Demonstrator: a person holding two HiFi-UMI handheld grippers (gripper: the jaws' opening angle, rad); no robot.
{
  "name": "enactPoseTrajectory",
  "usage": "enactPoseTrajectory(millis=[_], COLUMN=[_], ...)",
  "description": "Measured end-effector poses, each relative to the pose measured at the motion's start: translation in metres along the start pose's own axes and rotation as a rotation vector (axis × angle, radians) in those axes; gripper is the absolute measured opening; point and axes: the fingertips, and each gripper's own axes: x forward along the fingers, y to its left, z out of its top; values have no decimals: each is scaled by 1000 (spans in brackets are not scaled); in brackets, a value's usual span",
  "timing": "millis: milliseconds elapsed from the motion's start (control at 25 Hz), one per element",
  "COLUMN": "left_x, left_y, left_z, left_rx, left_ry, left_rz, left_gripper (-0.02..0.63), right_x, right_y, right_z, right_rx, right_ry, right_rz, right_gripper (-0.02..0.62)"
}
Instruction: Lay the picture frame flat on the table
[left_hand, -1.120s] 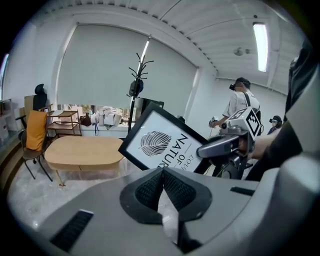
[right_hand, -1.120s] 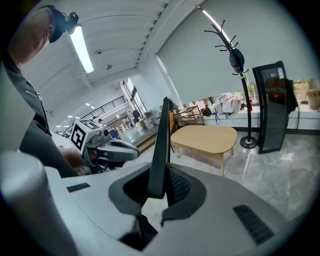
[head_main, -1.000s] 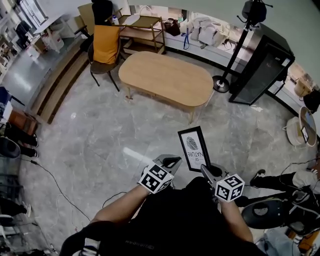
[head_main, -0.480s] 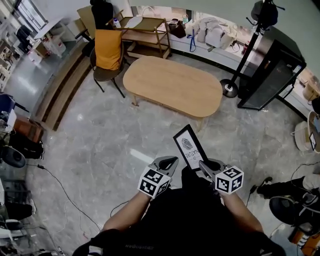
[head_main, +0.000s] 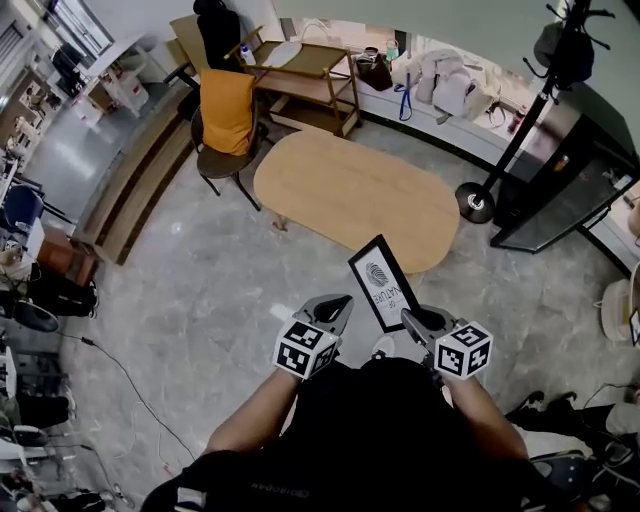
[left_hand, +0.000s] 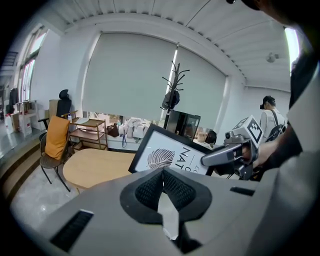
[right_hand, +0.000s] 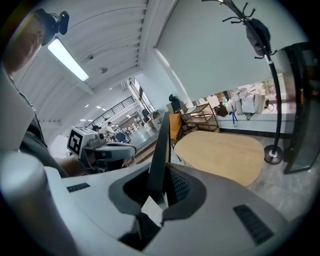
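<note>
Two grippers (head_main: 338, 304) (head_main: 409, 319), one picture frame (head_main: 383, 283), one table (head_main: 350, 190), one chair (head_main: 228, 115), one coat stand (head_main: 478, 204).

The black-rimmed picture frame (head_main: 383, 283), at the centre of the head view, carries a white print with a grey leaf and black lettering. Above it, the oval wooden table (head_main: 350, 195) is pale tan. Upper left, a draped cloth (head_main: 228, 108) is orange. The stone floor (head_main: 200, 300) is mottled grey.

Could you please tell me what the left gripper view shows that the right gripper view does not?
Only the left gripper view shows the leaf-printed white front of the black picture frame, and the left gripper with its jaws closed on nothing. Only the right gripper view shows that frame edge-on, clamped in the right gripper. Both show the oval light-wood table ahead.
</note>
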Motion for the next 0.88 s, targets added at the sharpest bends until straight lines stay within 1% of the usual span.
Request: enactPoseTrajectory(millis=[120, 240, 480, 640, 880], left_x=[29, 50, 95, 130, 192], left_y=[9, 10, 39, 60, 112], left_z=[21, 37, 43, 59, 99], left_rx=[8, 17, 33, 54, 131], left_ry=[-2, 24, 92, 124, 159], left_rz=[-2, -23, -56, -121, -224], left_gripper=[5, 5, 5, 5, 5], right_x=[-1, -4, 18, 36, 72], right_y=[-32, -57, -109, -143, -202], right_z=[12, 22, 37, 50, 90], right_rx=[28, 63, 159, 249, 373], right_ry=[-3, -4, -39, -79, -149], right_rz=[-23, -42, -84, -141, -251], right_gripper=[32, 32, 32, 32, 32])
